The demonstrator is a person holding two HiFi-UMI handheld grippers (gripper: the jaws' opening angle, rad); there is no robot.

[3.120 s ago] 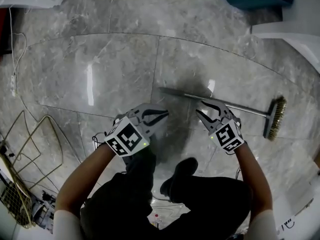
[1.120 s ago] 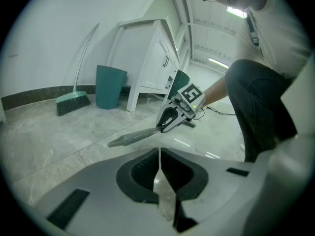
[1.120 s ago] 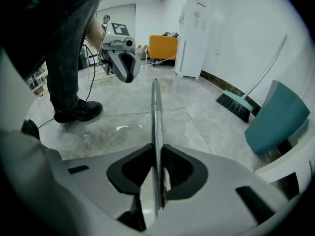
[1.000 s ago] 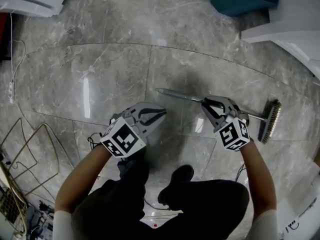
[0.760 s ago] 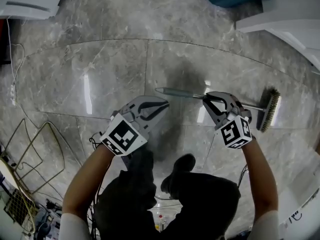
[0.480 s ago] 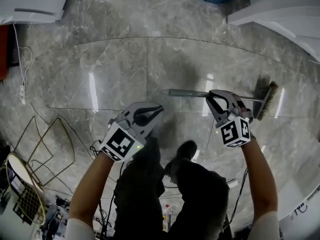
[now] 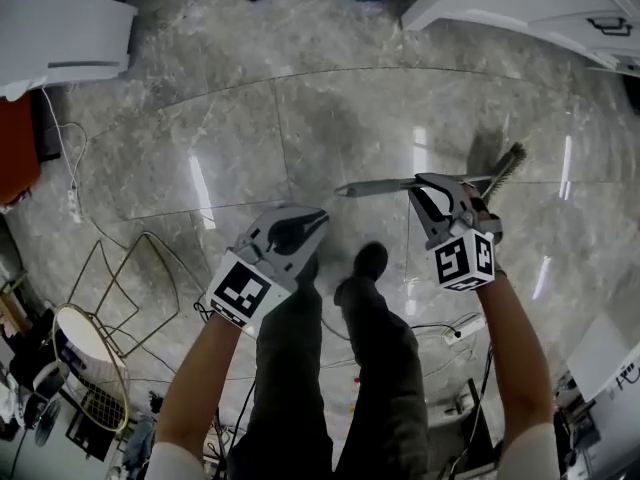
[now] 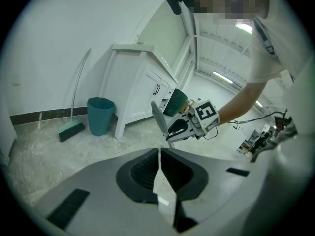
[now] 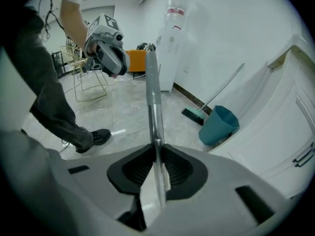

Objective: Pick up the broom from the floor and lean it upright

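Observation:
The broom has a grey metal handle (image 7: 385,185) and a bristle head (image 7: 507,164) at its far right end. My right gripper (image 7: 420,184) is shut on the handle near its middle and holds the broom off the floor, roughly level. In the right gripper view the handle (image 9: 151,87) runs up from between the pads of the right gripper (image 9: 156,145). My left gripper (image 7: 316,217) hangs left of the handle's free end, shut with nothing in it. In the left gripper view the left gripper (image 8: 160,154) has its pads together, and the right gripper (image 8: 183,126) shows ahead.
A white cabinet (image 8: 140,80) stands ahead with a teal bin (image 8: 100,114) and a second, green broom (image 8: 72,128) beside it. A wire rack (image 7: 105,303) and cables (image 7: 440,330) lie on the marble floor (image 7: 240,138). The person's shoes (image 7: 368,263) are below the handle.
Both grippers have risen together, and the broom has come up off the floor in the right gripper. The left gripper's jaws, apart a second ago, are now together.

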